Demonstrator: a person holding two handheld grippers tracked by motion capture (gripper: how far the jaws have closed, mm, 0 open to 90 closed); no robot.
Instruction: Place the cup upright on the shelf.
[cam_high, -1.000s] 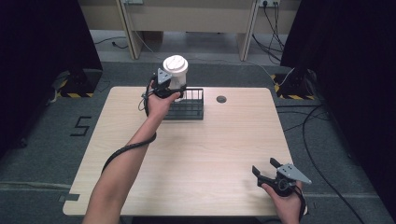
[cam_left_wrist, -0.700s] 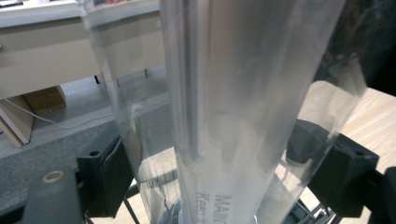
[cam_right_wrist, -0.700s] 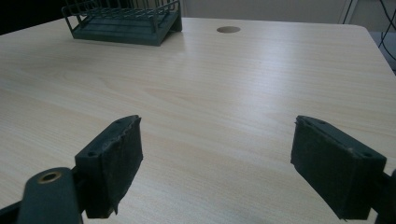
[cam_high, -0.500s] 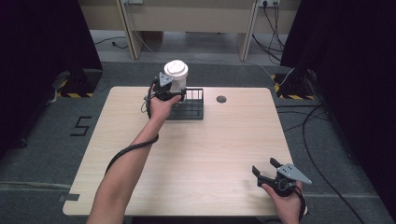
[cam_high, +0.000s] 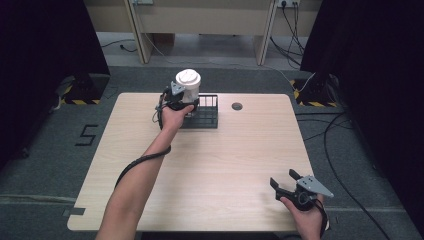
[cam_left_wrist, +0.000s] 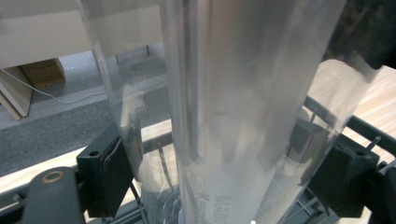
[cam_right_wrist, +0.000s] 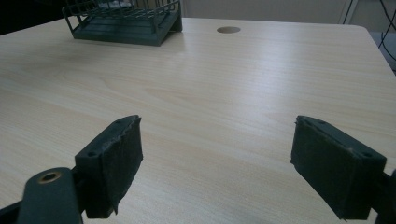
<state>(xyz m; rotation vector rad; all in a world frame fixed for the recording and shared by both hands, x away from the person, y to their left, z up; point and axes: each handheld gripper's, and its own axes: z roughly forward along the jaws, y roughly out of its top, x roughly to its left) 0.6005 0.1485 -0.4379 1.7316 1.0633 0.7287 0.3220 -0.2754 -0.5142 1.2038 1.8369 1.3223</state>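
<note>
A person stands at the near edge of a pale wooden table (cam_high: 210, 165), a hand-held gripper in each hand. The left gripper (cam_high: 176, 98), at the far side of the table, is clamped on a tall stack of clear plastic cups (cam_high: 187, 87) topped with a white lid; its pads press the stack's sides low down, as the left gripper view shows, where the clear wall (cam_left_wrist: 243, 112) runs up between the two black jaws. The stack stands upright, long axis vertical, lid end up, and its lower end sits in or just above the left part of a black wire rack (cam_high: 206, 112); whether it rests on the rack floor cannot be told. The right gripper (cam_high: 291, 184) waits at the near right corner, jaws spread wide and holding nothing, bare tabletop between them and a round cable hole (cam_right_wrist: 229, 30) farther off. Risks, as a judgement: the slick, thin plastic could slip or buckle under the squeeze; held so low, the tall stack could lean and topple on release; its base could catch a rack wire and drag the light rack along.
</note>
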